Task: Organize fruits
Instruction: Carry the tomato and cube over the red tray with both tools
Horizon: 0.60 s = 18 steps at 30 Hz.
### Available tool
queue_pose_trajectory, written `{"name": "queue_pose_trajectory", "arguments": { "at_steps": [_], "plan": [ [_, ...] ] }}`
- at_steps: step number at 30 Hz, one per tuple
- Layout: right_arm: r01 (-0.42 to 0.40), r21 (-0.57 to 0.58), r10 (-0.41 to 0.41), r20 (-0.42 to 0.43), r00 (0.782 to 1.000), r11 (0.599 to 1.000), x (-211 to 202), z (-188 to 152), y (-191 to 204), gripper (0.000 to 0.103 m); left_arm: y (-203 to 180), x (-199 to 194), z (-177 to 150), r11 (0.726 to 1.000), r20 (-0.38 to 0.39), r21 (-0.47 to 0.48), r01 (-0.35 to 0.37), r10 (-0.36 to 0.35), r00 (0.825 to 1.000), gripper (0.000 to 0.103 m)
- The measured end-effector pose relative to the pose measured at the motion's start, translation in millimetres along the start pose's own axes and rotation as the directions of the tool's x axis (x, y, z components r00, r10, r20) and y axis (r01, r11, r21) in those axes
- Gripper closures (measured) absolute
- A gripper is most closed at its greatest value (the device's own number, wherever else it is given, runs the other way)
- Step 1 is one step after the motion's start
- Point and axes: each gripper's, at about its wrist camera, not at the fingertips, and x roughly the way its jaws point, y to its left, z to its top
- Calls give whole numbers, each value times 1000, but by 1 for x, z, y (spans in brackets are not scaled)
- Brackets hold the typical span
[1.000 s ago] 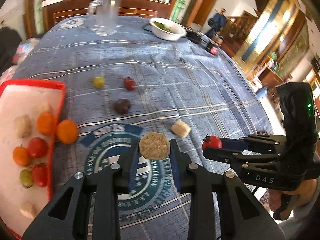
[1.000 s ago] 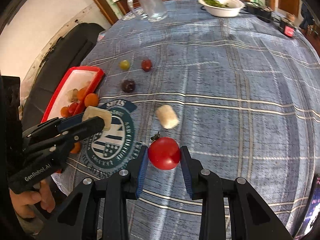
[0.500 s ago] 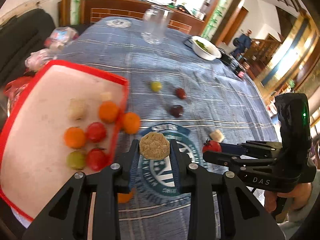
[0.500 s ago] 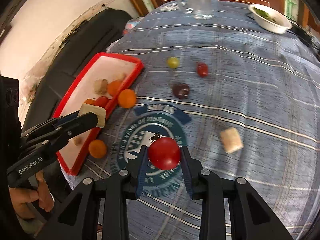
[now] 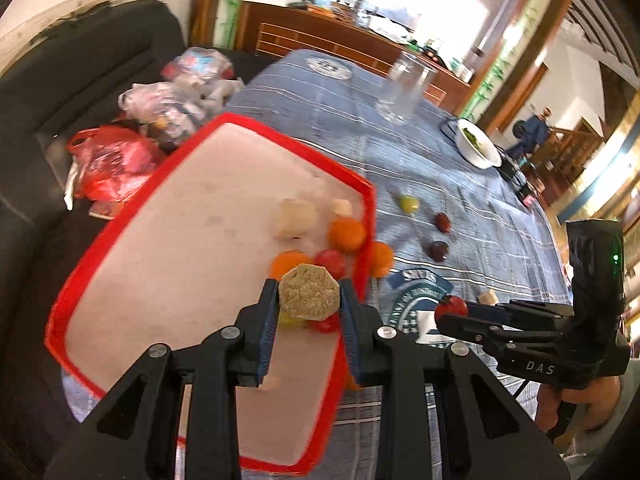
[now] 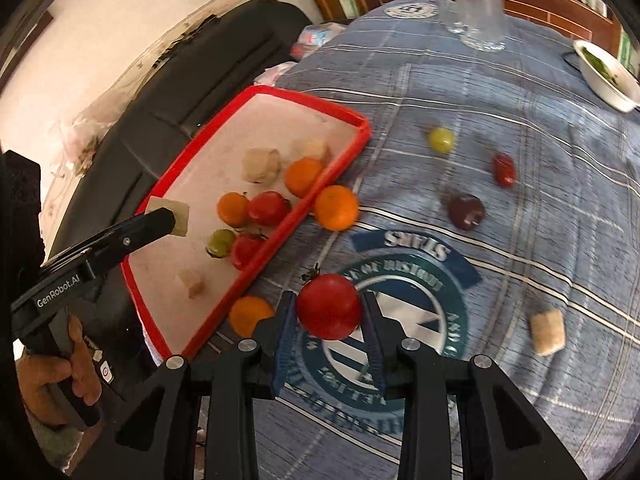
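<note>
Your bench [image 6: 520, 92] wears a blue plaid cloth. A red-rimmed tray [image 6: 344, 114] sits at its left edge, holding two orange fruits, two red tomatoes, one green one and three pale chunks. Two more orange fruits lie just outside its rim. Your left tongs [image 5: 309, 300] grip one tan, octagonal chunk [image 5: 309, 290] above the tray. Your right tongs [image 6: 329, 312] grip one red tomato [image 6: 329, 306] above the cloth's round emblem.
</note>
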Motion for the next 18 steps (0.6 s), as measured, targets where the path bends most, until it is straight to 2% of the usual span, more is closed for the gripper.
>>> {"name": "queue_pose_trajectory", "arguments": {
  "at_steps": [18],
  "plan": [
    [-77, -107, 72, -53, 996, 991, 35, 17, 58, 71, 48, -6, -16, 994, -22, -80, -69, 68, 997, 76]
  ]
}}
